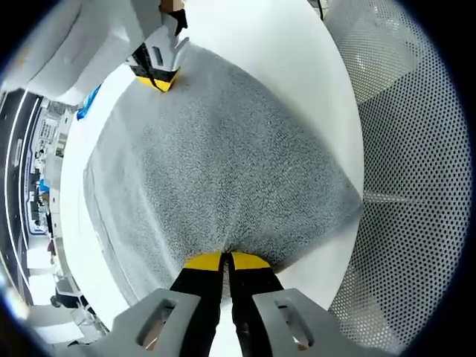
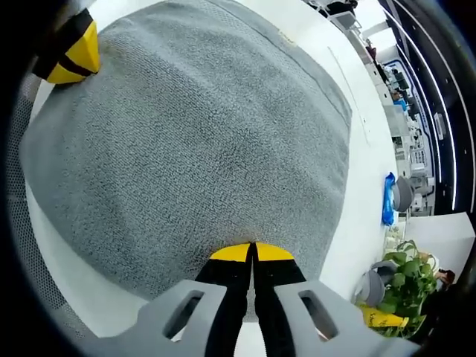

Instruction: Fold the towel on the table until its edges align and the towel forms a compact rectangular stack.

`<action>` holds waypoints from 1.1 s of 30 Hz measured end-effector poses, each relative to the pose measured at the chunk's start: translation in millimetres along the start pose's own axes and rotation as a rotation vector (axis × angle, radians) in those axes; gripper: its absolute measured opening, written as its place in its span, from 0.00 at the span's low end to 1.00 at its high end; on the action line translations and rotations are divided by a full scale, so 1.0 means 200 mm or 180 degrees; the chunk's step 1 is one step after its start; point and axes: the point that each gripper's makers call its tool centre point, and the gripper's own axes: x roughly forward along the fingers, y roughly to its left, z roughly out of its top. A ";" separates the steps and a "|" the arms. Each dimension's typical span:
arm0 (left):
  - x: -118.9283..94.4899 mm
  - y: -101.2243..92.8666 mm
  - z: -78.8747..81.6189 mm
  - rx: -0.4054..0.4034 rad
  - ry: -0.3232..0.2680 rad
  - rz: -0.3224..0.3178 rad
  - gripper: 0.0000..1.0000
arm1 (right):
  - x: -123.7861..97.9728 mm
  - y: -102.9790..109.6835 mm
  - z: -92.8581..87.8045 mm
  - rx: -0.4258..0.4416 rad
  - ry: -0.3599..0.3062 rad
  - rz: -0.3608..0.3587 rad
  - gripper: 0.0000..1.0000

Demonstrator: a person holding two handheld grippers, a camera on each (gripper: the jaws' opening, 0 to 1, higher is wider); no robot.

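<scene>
both tools clench the grey towel (image 1: 223, 163) spread mid-frame on the white table (image 1: 297, 44): left tool (image 1: 225, 260) bottom centre, right tool (image 2: 251, 253) likewise. uneven pulls would probably skew the fold; a slipping corner would misalign edges.

Left gripper (image 1: 225, 260): two black jaws, each capped with a yellow tip, rising from a light grey moulded body with oval cut-outs on either side. Right gripper (image 2: 251, 253): same build, black jaws with yellow tips, light grey housing with two slotted openings below. In the left gripper view the right gripper (image 1: 158, 73) shows a white-grey body, a black cable or strap along it and a yellow-and-black tip. In the right gripper view the left gripper (image 2: 73, 52) shows a black jaw with a yellow tip
</scene>
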 end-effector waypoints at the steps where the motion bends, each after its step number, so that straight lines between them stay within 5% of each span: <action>1: 0.00 0.00 0.00 -0.0031 -0.0018 -0.0004 0.02 | 0.00 0.01 0.00 0.0000 -0.0002 -0.0005 0.00; 10: 0.00 0.02 -0.01 -0.0358 -0.0202 -0.0111 0.03 | -0.01 0.04 -0.01 -0.0449 0.0134 -0.0170 0.00; 29: 0.01 0.06 -0.05 -0.0352 -0.0128 0.0005 0.02 | -0.05 0.08 -0.04 0.0005 0.0073 -0.0043 0.00; 33: 0.02 0.08 -0.07 -0.0361 -0.0109 0.0027 0.02 | -0.06 0.10 -0.04 0.0271 -0.0056 0.0013 0.00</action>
